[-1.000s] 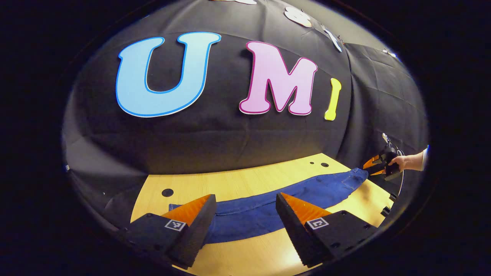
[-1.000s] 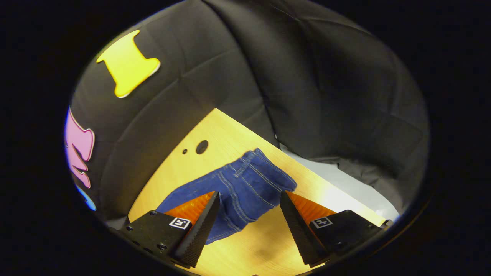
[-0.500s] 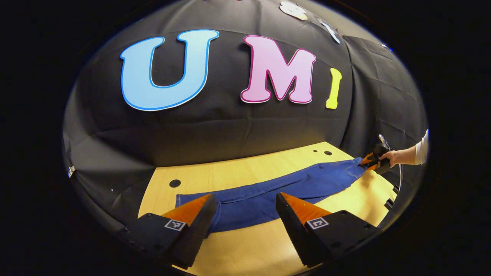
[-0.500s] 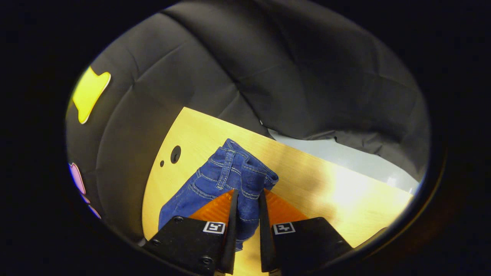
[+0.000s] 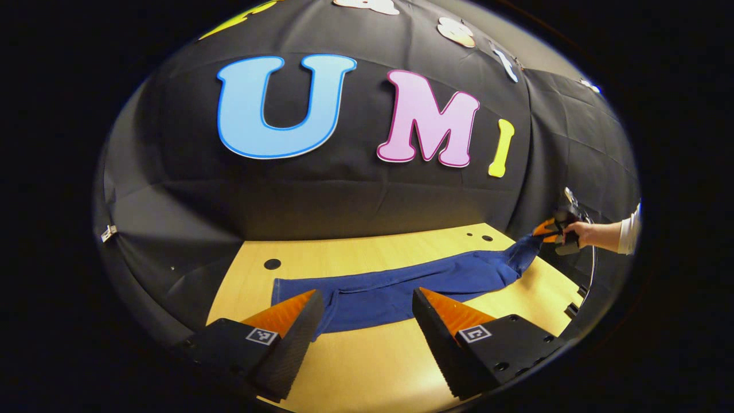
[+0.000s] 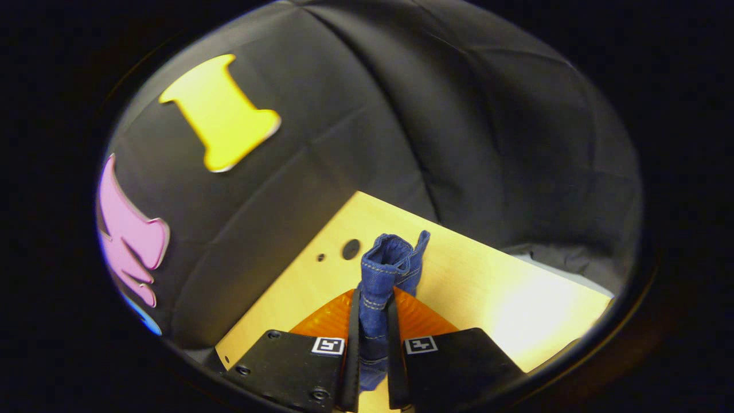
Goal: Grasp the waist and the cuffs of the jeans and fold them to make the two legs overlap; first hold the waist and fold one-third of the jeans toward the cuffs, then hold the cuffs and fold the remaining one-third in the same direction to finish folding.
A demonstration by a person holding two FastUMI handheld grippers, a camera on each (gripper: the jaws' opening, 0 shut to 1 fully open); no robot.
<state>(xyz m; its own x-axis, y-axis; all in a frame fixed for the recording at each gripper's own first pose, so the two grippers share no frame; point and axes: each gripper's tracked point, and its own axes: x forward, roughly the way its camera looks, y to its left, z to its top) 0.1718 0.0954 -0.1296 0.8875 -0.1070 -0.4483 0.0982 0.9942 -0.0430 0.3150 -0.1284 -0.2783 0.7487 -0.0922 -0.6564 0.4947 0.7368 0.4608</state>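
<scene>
A light wooden desk [image 5: 367,367] with small round holes is seen. Blue jeans [image 5: 401,287] are laid flat along it, one end being lifted off its far right edge.

1. No word, brand or number can be read on any object here.
2. The left gripper [image 5: 367,292] carries two small square black-and-white coded tags, one on each finger: the one tag [image 5: 262,336] and the other tag [image 5: 473,333]. They show a block pattern only, with no letters or digits.
3. The right gripper [image 6: 373,298] carries a like pair of coded squares, the near-left square [image 6: 328,345] and the near-right square [image 6: 420,345], also pattern only.
</scene>
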